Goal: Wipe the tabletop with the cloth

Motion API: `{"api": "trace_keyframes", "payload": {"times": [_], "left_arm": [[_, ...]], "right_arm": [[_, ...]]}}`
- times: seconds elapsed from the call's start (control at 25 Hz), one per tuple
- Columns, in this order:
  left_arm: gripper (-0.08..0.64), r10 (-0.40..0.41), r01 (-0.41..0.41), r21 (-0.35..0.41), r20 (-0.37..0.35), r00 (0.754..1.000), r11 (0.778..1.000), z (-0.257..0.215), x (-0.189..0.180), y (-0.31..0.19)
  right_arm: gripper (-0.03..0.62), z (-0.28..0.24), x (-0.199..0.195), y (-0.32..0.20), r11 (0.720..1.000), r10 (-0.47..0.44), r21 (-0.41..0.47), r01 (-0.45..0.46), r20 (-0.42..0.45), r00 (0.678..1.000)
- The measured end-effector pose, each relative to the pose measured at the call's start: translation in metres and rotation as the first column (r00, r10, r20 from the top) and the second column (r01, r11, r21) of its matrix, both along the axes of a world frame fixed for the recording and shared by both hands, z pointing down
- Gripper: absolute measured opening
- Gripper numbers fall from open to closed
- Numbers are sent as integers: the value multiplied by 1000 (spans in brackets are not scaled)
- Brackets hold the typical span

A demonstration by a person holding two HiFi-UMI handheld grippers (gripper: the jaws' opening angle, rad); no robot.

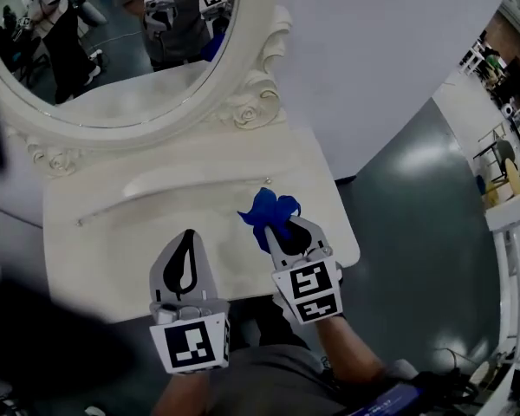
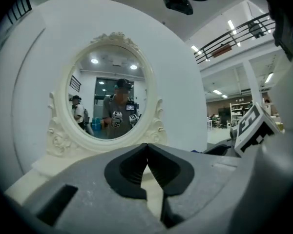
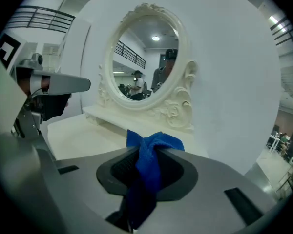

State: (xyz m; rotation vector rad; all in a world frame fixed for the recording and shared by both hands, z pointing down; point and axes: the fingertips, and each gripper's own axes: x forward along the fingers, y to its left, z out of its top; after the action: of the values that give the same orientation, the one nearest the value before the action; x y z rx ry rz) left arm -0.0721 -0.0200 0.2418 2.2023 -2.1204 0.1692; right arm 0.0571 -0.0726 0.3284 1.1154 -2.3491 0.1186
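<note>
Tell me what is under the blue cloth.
Bare cream tabletop shows around the blue cloth, pinched by the right hand-held gripper. The patch directly beneath is covered.

fuzzy blue cloth (image 3: 149, 162), smooth matt cream tabletop (image 1: 156, 224), glossy mirror (image 1: 113, 33)

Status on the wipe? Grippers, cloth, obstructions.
Left gripper shut, empty. Right gripper shut on cloth, over tabletop, right front. Mirror at the back; nothing seen in the wipe path.
</note>
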Motion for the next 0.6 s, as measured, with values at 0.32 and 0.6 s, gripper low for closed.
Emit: {"api": "trace_keyframes", "payload": {"times": [0.32, 0.6], "left_arm": [[15, -189, 187, -70, -17, 982, 980, 18, -101, 84], [15, -247, 237, -181, -32, 969, 955, 75, -147, 119]], "right_arm": [[87, 16, -127, 76, 972, -227, -62, 227, 9, 974], [87, 75, -188, 120, 938, -303, -171, 302, 24, 953]]}}
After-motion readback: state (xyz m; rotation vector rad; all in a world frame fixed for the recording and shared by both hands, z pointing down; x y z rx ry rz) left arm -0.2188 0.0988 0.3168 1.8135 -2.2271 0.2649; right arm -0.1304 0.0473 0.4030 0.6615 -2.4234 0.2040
